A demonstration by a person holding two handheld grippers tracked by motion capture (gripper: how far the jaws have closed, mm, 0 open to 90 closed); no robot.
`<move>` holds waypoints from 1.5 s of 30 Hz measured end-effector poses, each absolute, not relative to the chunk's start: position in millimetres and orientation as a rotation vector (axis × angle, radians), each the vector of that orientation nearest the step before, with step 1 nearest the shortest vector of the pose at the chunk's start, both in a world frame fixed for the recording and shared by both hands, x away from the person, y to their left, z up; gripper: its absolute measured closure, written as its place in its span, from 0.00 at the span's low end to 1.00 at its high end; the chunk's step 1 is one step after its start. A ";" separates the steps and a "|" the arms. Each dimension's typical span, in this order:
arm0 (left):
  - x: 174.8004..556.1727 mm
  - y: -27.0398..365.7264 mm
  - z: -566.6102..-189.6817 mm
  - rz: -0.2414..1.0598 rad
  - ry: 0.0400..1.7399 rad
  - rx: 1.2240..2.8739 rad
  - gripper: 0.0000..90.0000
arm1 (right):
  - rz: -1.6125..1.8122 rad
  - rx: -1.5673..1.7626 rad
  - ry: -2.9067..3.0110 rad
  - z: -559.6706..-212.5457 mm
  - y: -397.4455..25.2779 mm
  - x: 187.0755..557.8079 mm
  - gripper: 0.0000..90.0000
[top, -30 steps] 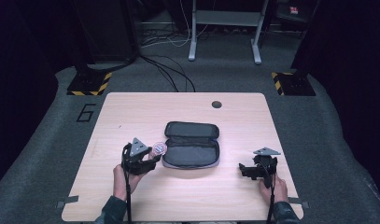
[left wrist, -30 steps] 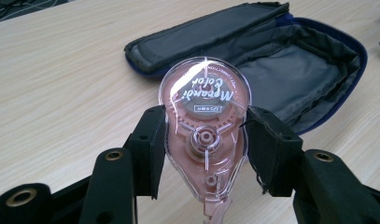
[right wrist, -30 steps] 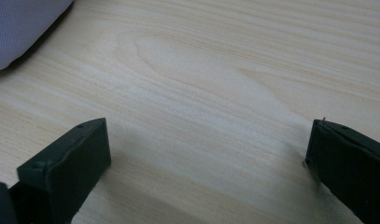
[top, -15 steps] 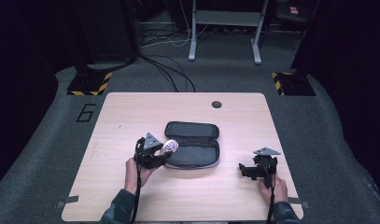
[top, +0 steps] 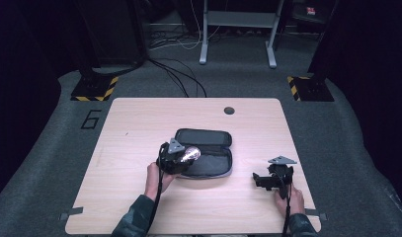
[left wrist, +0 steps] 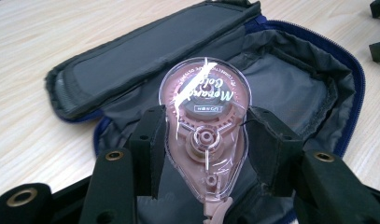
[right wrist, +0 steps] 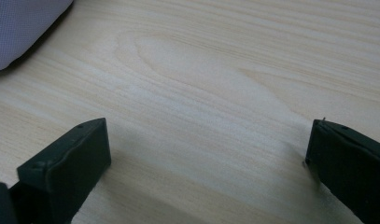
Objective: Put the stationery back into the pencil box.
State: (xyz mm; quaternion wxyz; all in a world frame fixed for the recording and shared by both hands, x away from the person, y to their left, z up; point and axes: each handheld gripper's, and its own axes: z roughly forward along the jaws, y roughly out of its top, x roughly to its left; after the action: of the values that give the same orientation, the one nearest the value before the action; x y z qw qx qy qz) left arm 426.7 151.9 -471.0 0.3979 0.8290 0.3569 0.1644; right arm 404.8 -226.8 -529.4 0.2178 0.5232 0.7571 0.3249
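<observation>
Left gripper view has the left gripper (left wrist: 204, 154) pinching the correction tape (left wrist: 205, 135), now carried over the open pouch (left wrist: 290, 84) for dropping in, while the right gripper (right wrist: 206, 163) waits spread

left claw (top: 184, 157) holds a pink tape dispenser (top: 190, 154) over the open pouch (top: 208, 150); right claw (top: 261, 178) rests apart.

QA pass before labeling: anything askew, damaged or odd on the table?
Nothing stands out. The pencil case lies unzipped and flat on the table, lining intact. The left tongs grip a correction tape dispenser squarely over it. The right tongs rest open, apart.
</observation>
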 end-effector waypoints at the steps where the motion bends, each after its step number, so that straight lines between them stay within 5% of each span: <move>1: 427.9 149.3 -472.9 0.418 0.901 2.097 0.56 | 0.900 1.448 2.096 -529.5 -226.8 404.8 0.00; 26: 445.6 116.1 -496.9 0.354 0.970 2.255 0.54 | 0.900 1.449 2.096 -529.4 -226.8 404.8 0.00; 33: 439.5 126.7 -485.8 0.357 0.975 2.173 0.30 | 0.900 1.449 2.097 -529.4 -226.8 404.7 0.00; 45: 402.0 171.6 -456.8 0.448 0.955 2.090 0.17 | 0.900 1.449 2.096 -529.4 -226.8 404.7 0.00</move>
State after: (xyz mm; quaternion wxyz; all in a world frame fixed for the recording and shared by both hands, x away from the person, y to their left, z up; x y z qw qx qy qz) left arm 402.0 171.6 -456.8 0.3898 0.8221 0.3757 0.1761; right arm 404.7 -226.8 -529.4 0.2178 0.5232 0.7571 0.3250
